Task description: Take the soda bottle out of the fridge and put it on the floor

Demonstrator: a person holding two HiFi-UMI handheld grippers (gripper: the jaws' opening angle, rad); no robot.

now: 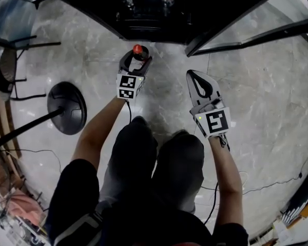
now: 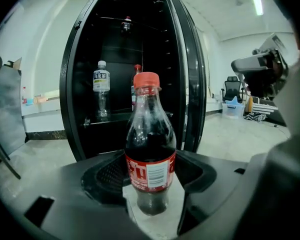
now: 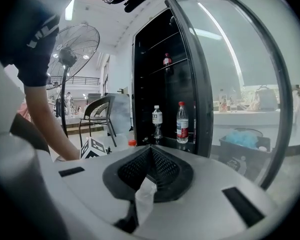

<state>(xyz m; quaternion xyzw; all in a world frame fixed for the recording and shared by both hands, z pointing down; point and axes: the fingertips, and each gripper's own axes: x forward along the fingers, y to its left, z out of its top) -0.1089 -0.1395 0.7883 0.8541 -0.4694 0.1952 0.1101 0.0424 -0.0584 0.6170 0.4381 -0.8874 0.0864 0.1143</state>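
Note:
The soda bottle [image 2: 150, 149] is dark cola with a red cap and red label. It stands upright between the jaws of my left gripper [image 2: 152, 204], which close in on its lower body just over the pale floor. In the head view its red cap [image 1: 137, 49] shows at the tip of the left gripper [image 1: 135, 63], in front of the open fridge [image 1: 154, 24]. My right gripper [image 1: 195, 81] hangs to the right over the floor, shut and empty. In the right gripper view its jaws [image 3: 149, 154] meet in front of the fridge.
The black fridge [image 2: 115, 59] has its glass door [image 3: 240, 84] swung open to the right. Water bottles [image 2: 101, 86] stand on its shelf and another bottle [image 3: 166, 61] sits higher up. A standing fan's round base [image 1: 66, 106] and a chair [image 1: 10, 60] are at the left.

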